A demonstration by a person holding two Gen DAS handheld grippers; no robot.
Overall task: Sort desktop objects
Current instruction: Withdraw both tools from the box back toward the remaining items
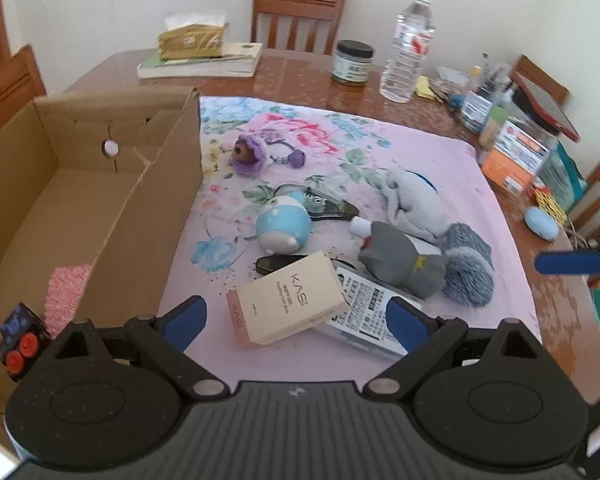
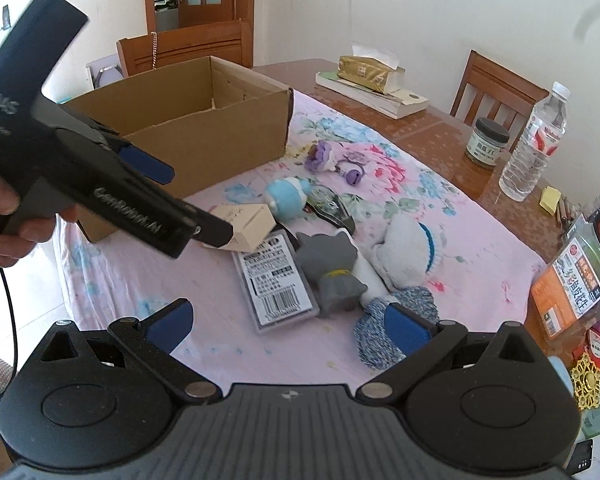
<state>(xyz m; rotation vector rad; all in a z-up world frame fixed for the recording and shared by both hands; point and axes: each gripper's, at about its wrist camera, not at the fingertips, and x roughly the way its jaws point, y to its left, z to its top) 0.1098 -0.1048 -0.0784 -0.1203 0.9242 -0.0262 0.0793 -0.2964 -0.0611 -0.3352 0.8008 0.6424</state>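
KASI carton [image 1: 287, 300], beige and printed with that name twice, lies on my pink floral cloth [image 1: 440, 152], propped over a barcoded case [image 2: 277, 282]. My left gripper [image 1: 295, 314] hangs spread wide around it, empty; my right gripper [image 2: 287, 322] gapes too. Grey plush [image 1: 404, 266] crowds the right, cardboard box [image 1: 155, 216] walls the left.

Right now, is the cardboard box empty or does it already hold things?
Not empty. The cardboard box holds a pink fuzzy item and a small black toy.
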